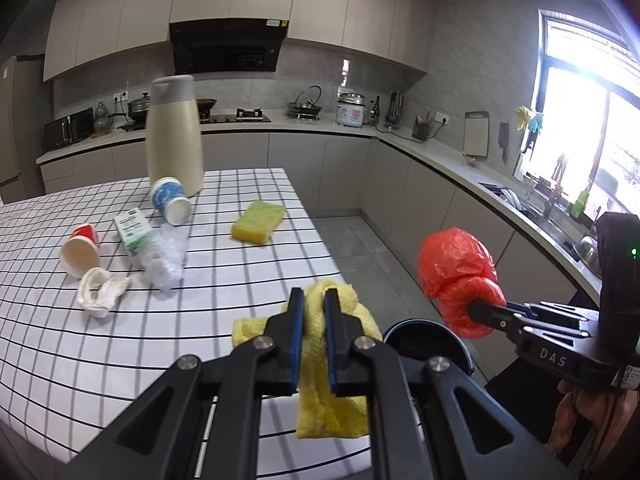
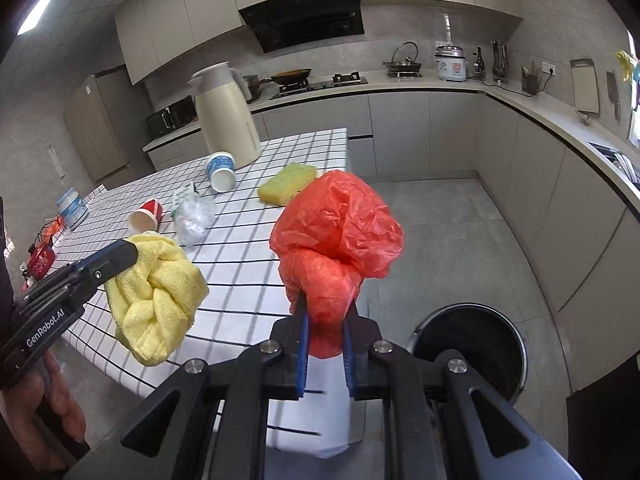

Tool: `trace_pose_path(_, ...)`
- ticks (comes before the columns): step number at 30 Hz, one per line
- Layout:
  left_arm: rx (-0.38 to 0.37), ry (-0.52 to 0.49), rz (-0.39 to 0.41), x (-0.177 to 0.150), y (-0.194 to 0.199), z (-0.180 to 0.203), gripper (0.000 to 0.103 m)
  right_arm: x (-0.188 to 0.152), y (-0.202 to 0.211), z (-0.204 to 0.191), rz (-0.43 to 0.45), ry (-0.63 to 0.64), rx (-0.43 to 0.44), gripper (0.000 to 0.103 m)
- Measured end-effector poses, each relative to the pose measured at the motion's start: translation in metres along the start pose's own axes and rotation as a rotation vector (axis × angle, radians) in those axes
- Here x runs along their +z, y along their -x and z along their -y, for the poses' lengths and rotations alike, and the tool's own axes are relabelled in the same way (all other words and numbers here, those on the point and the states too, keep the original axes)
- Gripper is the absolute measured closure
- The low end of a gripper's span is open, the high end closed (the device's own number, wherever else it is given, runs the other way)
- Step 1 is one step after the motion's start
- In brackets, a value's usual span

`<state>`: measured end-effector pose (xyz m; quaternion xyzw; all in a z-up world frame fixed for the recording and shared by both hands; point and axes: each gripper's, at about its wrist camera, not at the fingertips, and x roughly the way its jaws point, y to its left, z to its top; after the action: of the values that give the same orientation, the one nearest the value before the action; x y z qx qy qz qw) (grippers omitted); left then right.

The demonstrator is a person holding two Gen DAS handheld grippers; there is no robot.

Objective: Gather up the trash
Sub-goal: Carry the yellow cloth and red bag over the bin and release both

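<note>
My left gripper (image 1: 314,300) is shut on a yellow towel (image 1: 332,400) and holds it over the near right corner of the checked table (image 1: 100,340); the towel also shows in the right wrist view (image 2: 156,300). My right gripper (image 2: 325,308) is shut on a crumpled red plastic bag (image 2: 340,224), held in the air right of the table, above and left of the round black bin (image 2: 480,340). The bag (image 1: 460,272) and bin (image 1: 424,340) also show in the left wrist view. On the table lie a red paper cup (image 1: 80,250), a blue-white cup (image 1: 170,200), a small carton (image 1: 132,232), clear plastic wrap (image 1: 166,256) and a white wad (image 1: 100,292).
A beige thermos jug (image 1: 174,140) stands at the table's far side, with a yellow-green sponge (image 1: 259,222) to its right. A white jar (image 2: 72,208) and red items (image 2: 40,258) sit at the table's left. Kitchen counters run along the back and right walls.
</note>
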<state>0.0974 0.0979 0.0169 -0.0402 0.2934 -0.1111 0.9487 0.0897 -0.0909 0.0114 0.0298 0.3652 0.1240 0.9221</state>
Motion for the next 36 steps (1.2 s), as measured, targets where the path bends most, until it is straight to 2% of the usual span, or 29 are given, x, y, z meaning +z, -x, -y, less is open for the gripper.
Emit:
trace_pose_path(9,-0.036,-0.035,-0.014,0.004,-0.031,0.102,0.092,-0.006,0.023,0.11,-0.013,-0.028,-0.016,0.088)
trace_pose_path(18,-0.081,-0.047,-0.092,-0.018,-0.081,0.169,0.092,-0.031,0.021,0.2,-0.083,-0.037,-0.045,0.088)
trace_pose_path(27,-0.029,-0.037,-0.185,-0.056,-0.128,0.19,0.092,-0.065,-0.024,0.248,-0.212,0.003,-0.005,0.088)
trace_pose_path(36,0.006,0.008,-0.28,-0.088,-0.183,0.189,0.09,-0.079,-0.091,0.26,-0.32,0.061,0.051,0.088)
